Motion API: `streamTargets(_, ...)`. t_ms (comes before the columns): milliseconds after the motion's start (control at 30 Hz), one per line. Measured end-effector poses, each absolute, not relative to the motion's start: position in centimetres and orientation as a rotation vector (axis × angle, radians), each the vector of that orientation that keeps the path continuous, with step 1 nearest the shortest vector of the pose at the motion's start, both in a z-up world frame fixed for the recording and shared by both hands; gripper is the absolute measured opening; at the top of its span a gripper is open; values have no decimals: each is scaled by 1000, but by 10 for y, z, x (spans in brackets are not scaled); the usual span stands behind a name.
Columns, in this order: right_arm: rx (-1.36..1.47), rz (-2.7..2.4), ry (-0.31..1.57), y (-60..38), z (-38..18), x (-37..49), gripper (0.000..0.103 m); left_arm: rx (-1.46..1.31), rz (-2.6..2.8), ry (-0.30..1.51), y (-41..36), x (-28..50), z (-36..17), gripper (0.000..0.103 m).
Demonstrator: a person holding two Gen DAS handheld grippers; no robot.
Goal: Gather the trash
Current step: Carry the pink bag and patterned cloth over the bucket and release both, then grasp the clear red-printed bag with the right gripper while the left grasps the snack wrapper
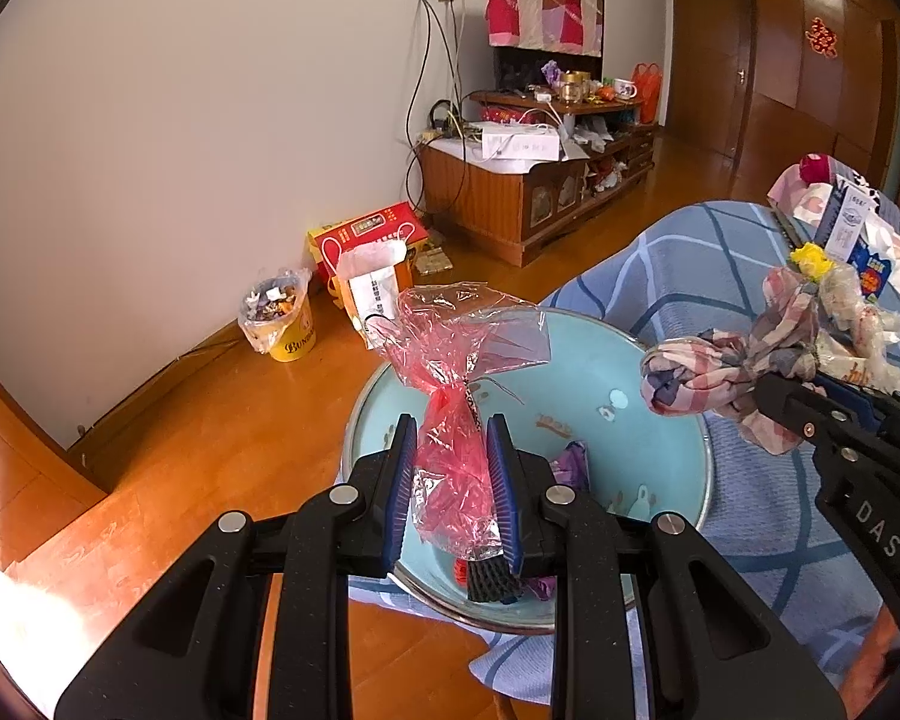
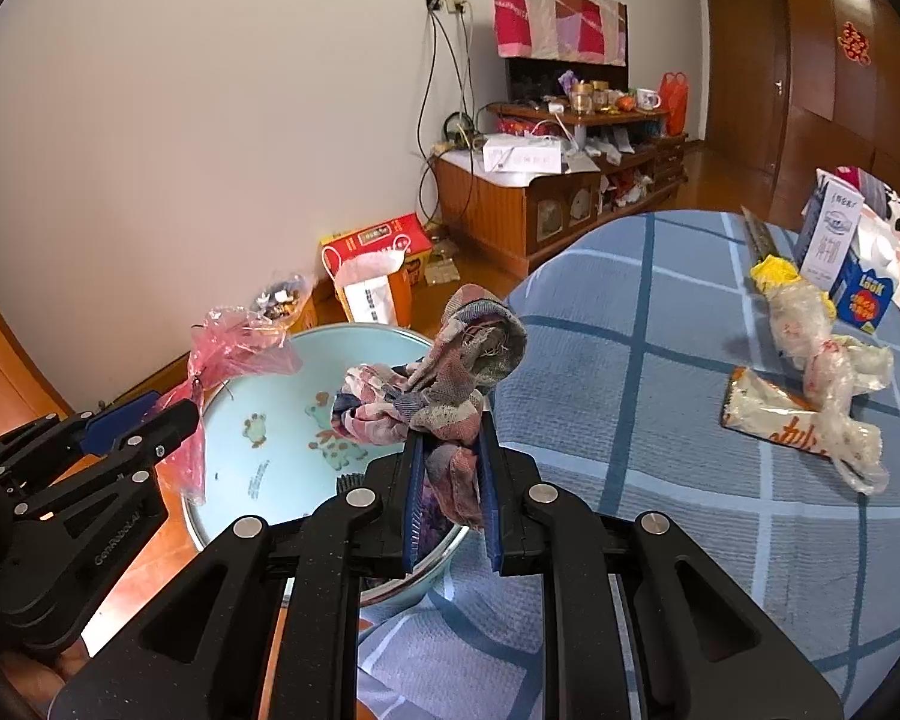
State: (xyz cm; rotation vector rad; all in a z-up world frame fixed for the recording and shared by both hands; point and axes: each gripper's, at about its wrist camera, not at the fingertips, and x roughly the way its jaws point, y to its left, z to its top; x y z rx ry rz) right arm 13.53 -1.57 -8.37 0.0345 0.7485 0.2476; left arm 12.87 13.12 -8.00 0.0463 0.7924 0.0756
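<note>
My left gripper is shut on a crumpled red plastic bag and holds it above a light blue basin at the table's edge. The bag also shows in the right wrist view. My right gripper is shut on a checked pink and grey rag over the basin's right rim. The rag also shows in the left wrist view. Some scraps lie in the basin's bottom. On the blue checked tablecloth lie a crumpled clear plastic bag, an orange snack wrapper and a yellow scrap.
Milk cartons stand at the table's far right. On the wooden floor by the wall stand a yellow bin full of litter, a paper bag and a red box. A wooden TV cabinet stands further back.
</note>
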Motion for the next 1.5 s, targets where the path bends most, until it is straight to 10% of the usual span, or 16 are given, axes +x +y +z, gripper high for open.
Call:
streamTargets(833,78,223,789,-32,-97,157,34,77,85,858,122,151,-101,26)
streamTargets(1000,101,171,750,-52,-88,145,41,86,104,846,120,148,-100,58)
streamTargets(1500,192,63,673,-105,-71,109,65,103,102,751,98,119,-62,89)
